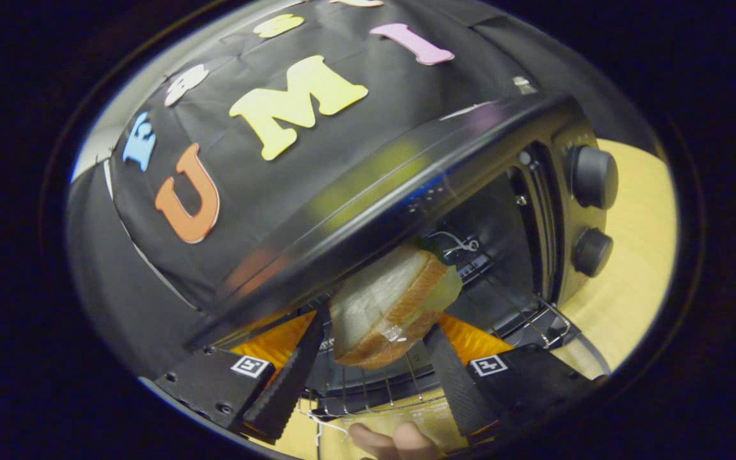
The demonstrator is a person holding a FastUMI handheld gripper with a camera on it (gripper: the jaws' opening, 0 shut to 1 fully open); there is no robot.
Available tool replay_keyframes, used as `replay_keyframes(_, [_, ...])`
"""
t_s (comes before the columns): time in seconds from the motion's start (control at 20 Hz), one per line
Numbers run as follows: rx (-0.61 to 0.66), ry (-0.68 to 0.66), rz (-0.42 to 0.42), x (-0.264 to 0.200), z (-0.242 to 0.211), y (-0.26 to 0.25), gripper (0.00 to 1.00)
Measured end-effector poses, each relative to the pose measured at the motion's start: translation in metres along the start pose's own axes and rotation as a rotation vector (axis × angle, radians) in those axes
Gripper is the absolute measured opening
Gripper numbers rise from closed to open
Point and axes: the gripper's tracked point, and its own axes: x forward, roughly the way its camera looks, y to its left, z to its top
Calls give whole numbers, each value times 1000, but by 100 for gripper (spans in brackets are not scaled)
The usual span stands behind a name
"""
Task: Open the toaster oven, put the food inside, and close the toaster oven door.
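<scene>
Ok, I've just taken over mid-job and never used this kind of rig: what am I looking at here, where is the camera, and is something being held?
There is no robot arm. A person carries a hand-held gripper, and this picture comes from a fisheye camera riding on it, looking forward along its two fingers. That is why everything looks bent and tilted. The fingers are closed on a sandwich, one on each side of it. Just beyond it is a black toaster oven with its front open, so you see the wire rack inside; the sandwich is at the opening, above the rack. Two round knobs sit on the oven's side panel. The oven stands on a pale wooden table. Below the fingers, a person's fingertips peek in. The dark cloth behind is the booth wall.
</scene>
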Motion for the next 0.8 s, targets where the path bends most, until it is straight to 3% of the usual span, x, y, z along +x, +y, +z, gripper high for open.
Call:
replay_keyframes(0.15, [-218,16,-51,4,-7,-2,99])
replay_keyframes(0.3, [-350,75,-122,4,-17,-9,100])
replay_keyframes(0.5, [-451,179,-181,0,-28,-15,100])
replay_keyframes(0.8, [-458,310,-246,-29,-39,-20,99])
